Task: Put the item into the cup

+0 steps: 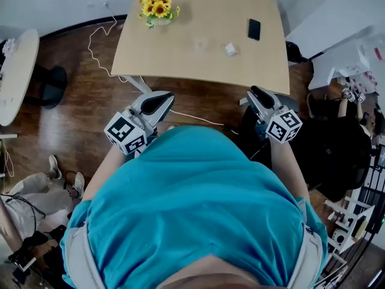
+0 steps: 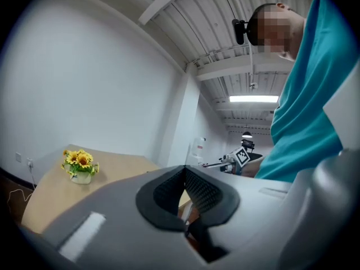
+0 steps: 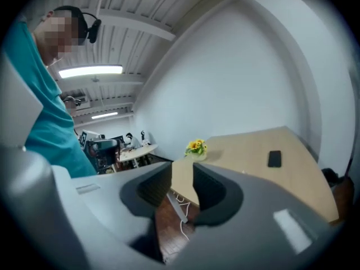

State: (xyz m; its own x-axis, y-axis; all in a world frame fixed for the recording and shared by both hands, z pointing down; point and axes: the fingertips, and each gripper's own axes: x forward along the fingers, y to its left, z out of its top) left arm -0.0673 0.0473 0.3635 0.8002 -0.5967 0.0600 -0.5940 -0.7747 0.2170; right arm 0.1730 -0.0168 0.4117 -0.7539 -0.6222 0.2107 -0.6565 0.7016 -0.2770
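Head view shows us the task not begun: the small white item [image 1: 230, 49] lies on the worktop [image 1: 180, 62], near a faint clear cup [image 1: 200, 43], well ahead of us. Our left tongs [image 1: 162, 99] are clenched on nothing, our right tongs [image 1: 258, 93] parted and empty.

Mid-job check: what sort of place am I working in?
Probably an office or lab workroom: a pale wooden table carrying a phone and potted sunflowers, a wood floor, and a strip light on a bare ribbed ceiling.
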